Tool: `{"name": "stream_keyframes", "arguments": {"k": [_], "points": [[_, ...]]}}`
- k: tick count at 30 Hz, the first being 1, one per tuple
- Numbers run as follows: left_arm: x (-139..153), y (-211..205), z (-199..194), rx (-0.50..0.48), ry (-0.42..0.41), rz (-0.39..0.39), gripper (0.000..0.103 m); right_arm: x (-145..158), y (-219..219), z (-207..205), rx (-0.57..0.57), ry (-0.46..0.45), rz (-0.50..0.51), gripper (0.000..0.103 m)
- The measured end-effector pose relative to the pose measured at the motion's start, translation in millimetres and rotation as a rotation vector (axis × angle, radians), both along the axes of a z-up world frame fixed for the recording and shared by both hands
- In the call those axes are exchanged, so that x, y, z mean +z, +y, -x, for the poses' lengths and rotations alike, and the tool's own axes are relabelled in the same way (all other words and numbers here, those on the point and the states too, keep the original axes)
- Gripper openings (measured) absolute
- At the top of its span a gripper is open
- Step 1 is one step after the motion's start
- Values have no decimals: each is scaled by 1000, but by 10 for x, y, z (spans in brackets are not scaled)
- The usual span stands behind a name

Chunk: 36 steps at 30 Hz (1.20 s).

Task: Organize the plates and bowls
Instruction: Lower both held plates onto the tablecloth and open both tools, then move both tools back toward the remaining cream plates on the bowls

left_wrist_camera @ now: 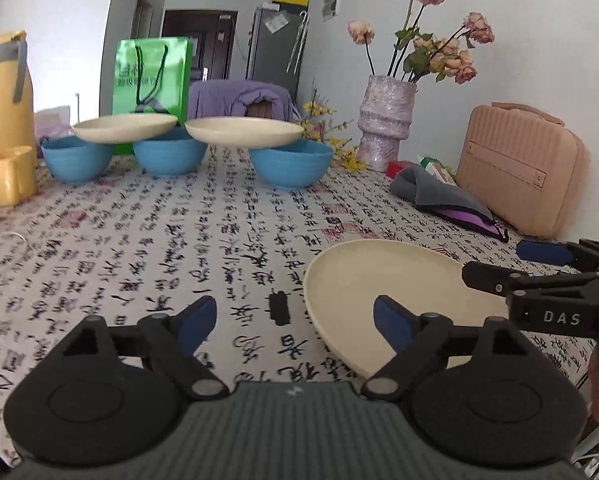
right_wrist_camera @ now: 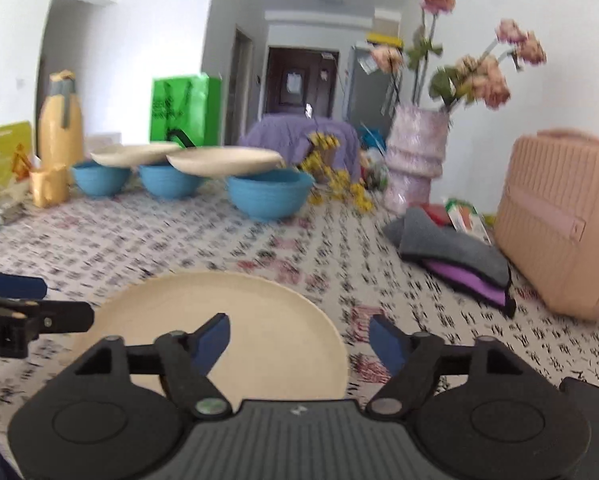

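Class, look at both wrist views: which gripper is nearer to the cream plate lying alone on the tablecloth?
Right. The right gripper hovers directly over the near plate, jaws open. The left gripper sits off the plate's left edge, mostly above tablecloth, jaws open too.

Looked like a home: worktop under a calligraphy-print cloth, vase of dried roses, fridge and dark door down a hallway, purple-draped chair.

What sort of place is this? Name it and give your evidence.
Most likely a home dining table in a flat: a calligraphy-print tablecloth, a vase of dried roses, and a fridge beside a dark door down the hallway.
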<state>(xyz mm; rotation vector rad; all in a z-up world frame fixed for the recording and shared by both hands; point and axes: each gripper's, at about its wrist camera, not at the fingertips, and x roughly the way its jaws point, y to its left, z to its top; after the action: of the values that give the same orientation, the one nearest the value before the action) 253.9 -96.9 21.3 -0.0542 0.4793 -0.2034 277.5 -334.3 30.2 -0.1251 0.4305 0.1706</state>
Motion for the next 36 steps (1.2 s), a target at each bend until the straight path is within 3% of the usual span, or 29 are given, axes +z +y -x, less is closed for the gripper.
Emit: {"name": "stream_keyframes", "arguments": {"k": [3, 6, 9, 15, 19, 36], "points": [[32, 205, 355, 46, -71, -33, 101, 97, 159, 346, 59, -70, -24, 87], [16, 415, 701, 101, -115, -61, 103, 118, 333, 693, 119, -143, -40, 96], [-35, 611, 1009, 164, -148, -84, 103, 37, 545, 1046, 129, -223, -34, 99], [-26, 856, 1450, 243, -231, -128, 103, -158, 764, 1424, 127, -199, -111, 101], [22, 927, 1511, 257, -253, -130, 103, -263, 888, 1498, 148, -152, -151, 101], [-14, 953, 1147, 225, -228, -119, 103, -260, 986, 1263, 120, -152, -150, 102]]}}
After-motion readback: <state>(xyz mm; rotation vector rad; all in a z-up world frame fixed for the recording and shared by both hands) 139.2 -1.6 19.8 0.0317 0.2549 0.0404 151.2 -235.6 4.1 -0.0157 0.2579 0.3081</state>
